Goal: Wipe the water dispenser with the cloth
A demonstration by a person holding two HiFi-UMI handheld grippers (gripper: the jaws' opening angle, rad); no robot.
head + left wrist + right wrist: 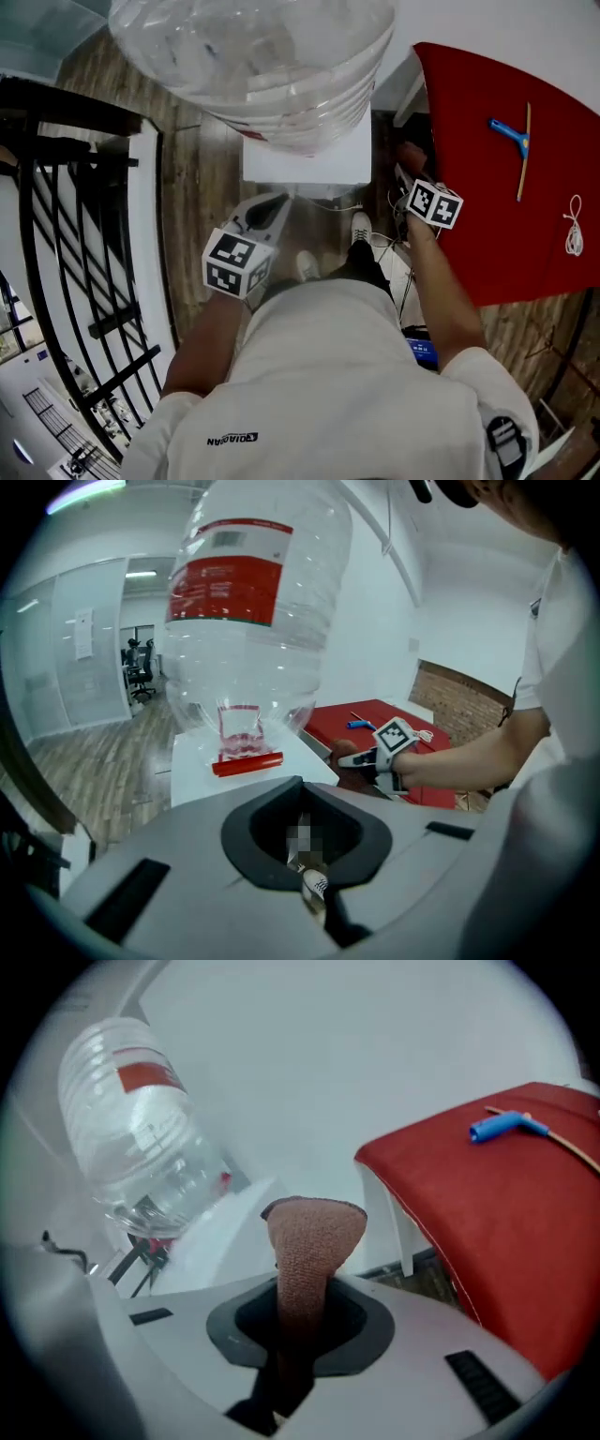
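Right gripper (298, 1335) jaws clamp a brown, coarse-knit cloth (314, 1241), its rounded fold standing up just right of the white boxy water dispenser (305, 157) topped by a clear ribbed plastic bottle (253, 56). Left gripper (267, 212), jaws together and empty, hangs before the dispenser's front.

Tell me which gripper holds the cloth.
The right gripper: the brown cloth sticks up from its shut jaws. The left gripper grips nothing.
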